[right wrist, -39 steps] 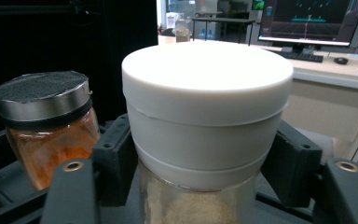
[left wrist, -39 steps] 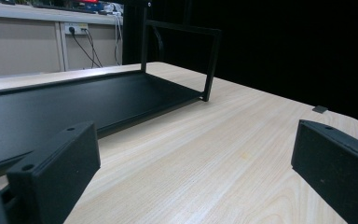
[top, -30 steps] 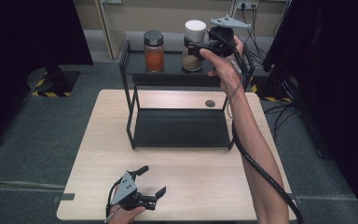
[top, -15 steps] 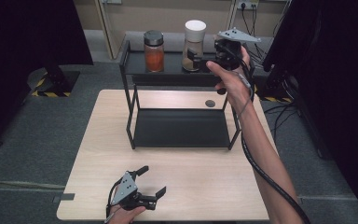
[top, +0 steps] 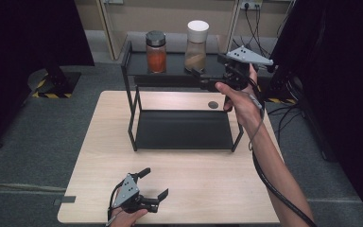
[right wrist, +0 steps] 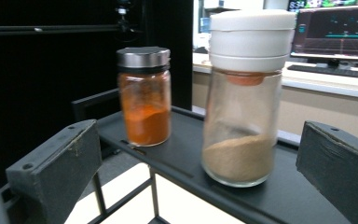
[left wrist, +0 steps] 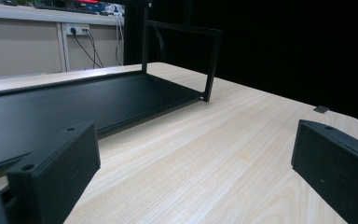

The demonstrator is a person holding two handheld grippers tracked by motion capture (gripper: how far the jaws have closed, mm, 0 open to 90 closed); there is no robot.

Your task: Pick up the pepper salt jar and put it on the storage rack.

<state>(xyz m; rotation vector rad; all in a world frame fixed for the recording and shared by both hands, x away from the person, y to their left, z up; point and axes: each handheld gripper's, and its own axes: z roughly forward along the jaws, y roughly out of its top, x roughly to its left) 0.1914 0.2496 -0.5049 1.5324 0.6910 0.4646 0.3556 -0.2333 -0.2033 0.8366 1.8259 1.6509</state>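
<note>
Two spice jars stand on the top shelf (top: 170, 75) of a black two-tier rack at the far side of a pale wooden table (top: 99, 142). The jar with the white cap (top: 196, 46), holding a low layer of tan powder, sits toward the shelf's right end; the jar with the metal lid (top: 156, 52), about half full of orange powder, stands just to its left, the two close but apart. The rack's lower tray (top: 184, 130) lies on the tabletop, and a small dark disc (top: 212, 104) rests on the wood behind it. Wall sockets and hanging cables line the back, with black drapes on either side.

The right gripper (top: 203, 80) is held at the level of the top shelf, near the white-capped jar and pointing leftward at it, the person's forearm stretching up from the lower right and a cable trailing along it. Its jaws have just been opening and stand spread wide; in the right gripper view the white-capped jar (right wrist: 247, 98) stands ahead of them, untouched by either pad, with the orange jar (right wrist: 144, 95) farther back.

The left gripper (top: 153, 187) rests low at the table's near edge, aimed rightward across bare wood, its jaws also spread with nothing between them.
</note>
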